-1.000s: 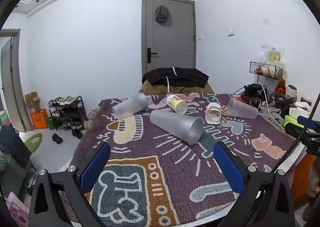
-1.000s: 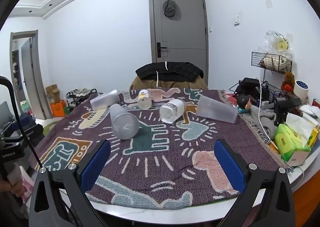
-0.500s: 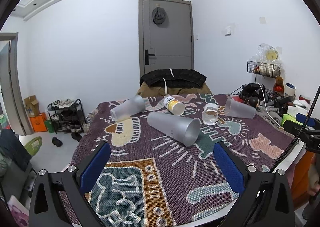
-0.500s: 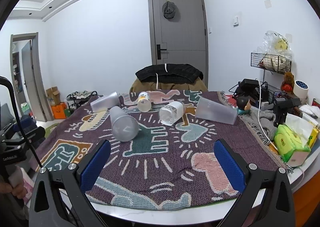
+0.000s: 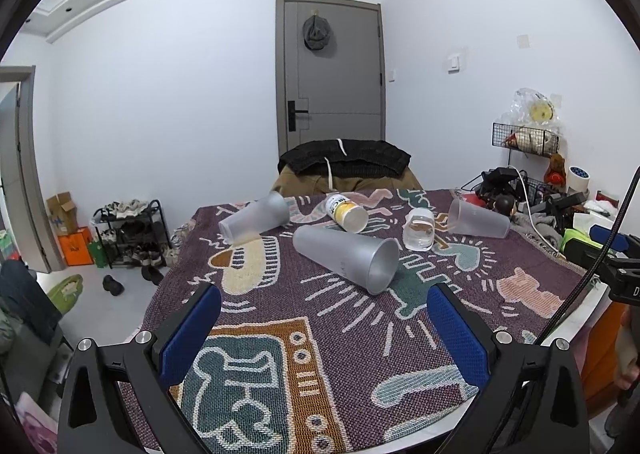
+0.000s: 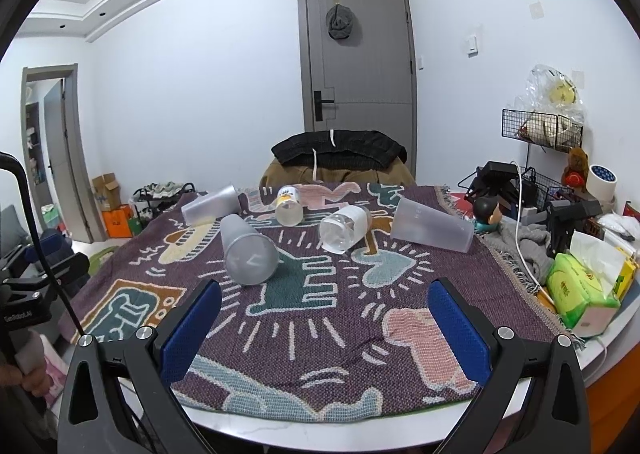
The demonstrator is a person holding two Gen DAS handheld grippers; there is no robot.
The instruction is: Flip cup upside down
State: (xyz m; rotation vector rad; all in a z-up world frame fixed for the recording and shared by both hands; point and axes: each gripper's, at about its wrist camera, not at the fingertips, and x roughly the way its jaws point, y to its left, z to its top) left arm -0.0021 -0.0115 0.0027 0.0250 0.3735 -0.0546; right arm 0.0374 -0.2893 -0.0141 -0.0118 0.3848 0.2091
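Observation:
Several cups lie on their sides on a patterned purple cloth (image 5: 360, 334). A large frosted cup (image 5: 346, 258) lies in the middle with its mouth toward me; it also shows in the right wrist view (image 6: 248, 250). Another frosted cup (image 5: 254, 219) lies at the back left, a third (image 5: 478, 219) at the right. A small yellow-labelled cup (image 5: 347, 212) and a clear cup (image 5: 419, 229) lie between them. My left gripper (image 5: 323, 318) is open and empty, short of the middle cup. My right gripper (image 6: 324, 316) is open and empty above the cloth's near part.
The table's white front edge (image 6: 320, 430) is just below my right gripper. Clutter at the right includes a green tissue pack (image 6: 580, 294), a white cable (image 6: 520, 230) and a wire rack (image 6: 540, 130). A chair with dark clothes (image 6: 340, 156) stands behind the table.
The left view has shifted slightly, so the cups sit a little lower and nearer its centre. The right view is nearly the same. Nothing on the cloth has moved.

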